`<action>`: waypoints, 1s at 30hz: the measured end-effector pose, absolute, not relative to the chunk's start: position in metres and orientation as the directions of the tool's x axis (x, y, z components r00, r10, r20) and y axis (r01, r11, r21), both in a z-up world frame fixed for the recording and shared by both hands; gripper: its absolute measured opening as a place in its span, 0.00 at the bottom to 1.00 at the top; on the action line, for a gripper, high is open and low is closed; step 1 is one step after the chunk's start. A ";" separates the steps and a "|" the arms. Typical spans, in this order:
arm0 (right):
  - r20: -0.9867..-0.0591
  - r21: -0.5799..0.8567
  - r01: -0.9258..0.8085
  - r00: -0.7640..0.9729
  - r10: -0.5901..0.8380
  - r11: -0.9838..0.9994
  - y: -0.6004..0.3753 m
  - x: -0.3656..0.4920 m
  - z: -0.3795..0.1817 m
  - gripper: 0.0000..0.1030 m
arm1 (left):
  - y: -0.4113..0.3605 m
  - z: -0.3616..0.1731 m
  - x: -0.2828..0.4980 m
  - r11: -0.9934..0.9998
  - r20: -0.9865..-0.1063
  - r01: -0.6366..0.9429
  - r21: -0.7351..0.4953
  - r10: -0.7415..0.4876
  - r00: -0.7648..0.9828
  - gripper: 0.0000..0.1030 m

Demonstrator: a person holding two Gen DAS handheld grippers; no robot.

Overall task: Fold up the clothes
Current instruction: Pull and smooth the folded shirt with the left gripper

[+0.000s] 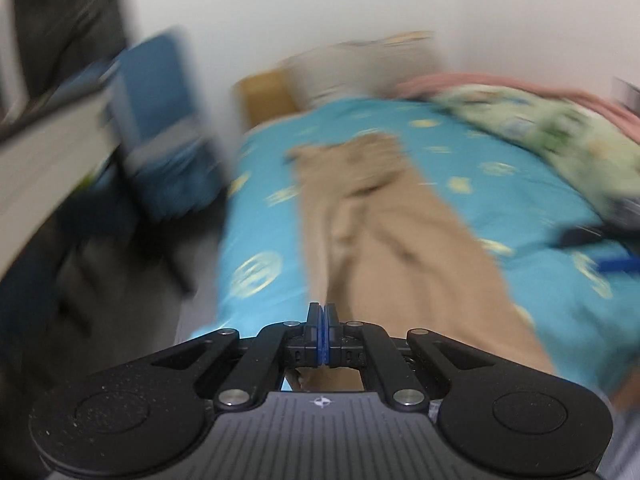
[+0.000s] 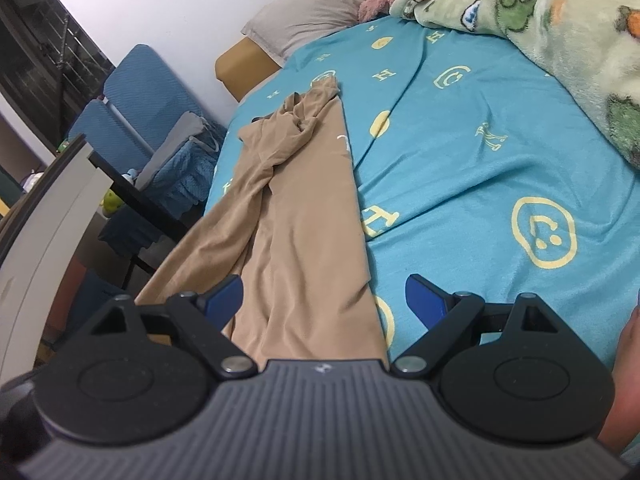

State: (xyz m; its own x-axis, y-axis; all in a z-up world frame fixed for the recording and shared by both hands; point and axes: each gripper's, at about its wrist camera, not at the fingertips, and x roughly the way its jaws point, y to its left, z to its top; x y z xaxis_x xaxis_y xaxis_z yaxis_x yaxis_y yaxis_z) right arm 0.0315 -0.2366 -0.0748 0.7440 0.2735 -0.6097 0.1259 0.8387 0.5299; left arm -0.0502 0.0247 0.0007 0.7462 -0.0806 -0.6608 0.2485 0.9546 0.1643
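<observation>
Left claw [image 1: 323, 312] pinched tight, tan cloth right under tips; real grip on it not sure, view blurry. Right claw [image 2: 324, 300] spread wide, nothing inside. Tan tights [image 2: 296, 200] stretch long, straight ahead of both claws, flat on blue bed sheet [image 2: 480, 168], laid out handy for folding.

Right gripper [image 2: 324, 300] spread wide over tan tights [image 2: 304, 216], blue patterned bedsheet [image 2: 480, 152], green blanket [image 2: 560, 32]
</observation>
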 end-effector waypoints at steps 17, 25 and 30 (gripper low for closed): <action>-0.700 0.626 0.265 0.607 0.378 0.734 -0.251 0.054 -0.117 0.86 | 0.116 -0.068 0.047 0.848 -0.794 -0.134 -0.512 -0.408 0.452 0.59; -0.772 0.599 0.337 0.485 0.411 0.726 -0.236 0.070 -0.152 0.75 | 0.113 -0.098 0.072 0.827 -0.816 -0.174 -0.535 -0.454 0.357 0.71; -0.789 0.559 0.310 0.484 0.378 0.769 -0.224 0.070 -0.152 0.75 | 0.095 -0.092 0.072 0.896 -0.860 -0.101 -0.431 -0.375 0.346 0.52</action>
State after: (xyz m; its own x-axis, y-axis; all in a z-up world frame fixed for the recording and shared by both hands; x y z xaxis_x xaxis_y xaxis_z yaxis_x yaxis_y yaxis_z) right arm 0.0699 -0.2239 -0.1516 0.4841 0.3783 -0.7890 0.3102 0.7690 0.5590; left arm 0.0723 0.0948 -0.0919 0.3456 -0.3748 -0.8603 -0.1015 0.8965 -0.4313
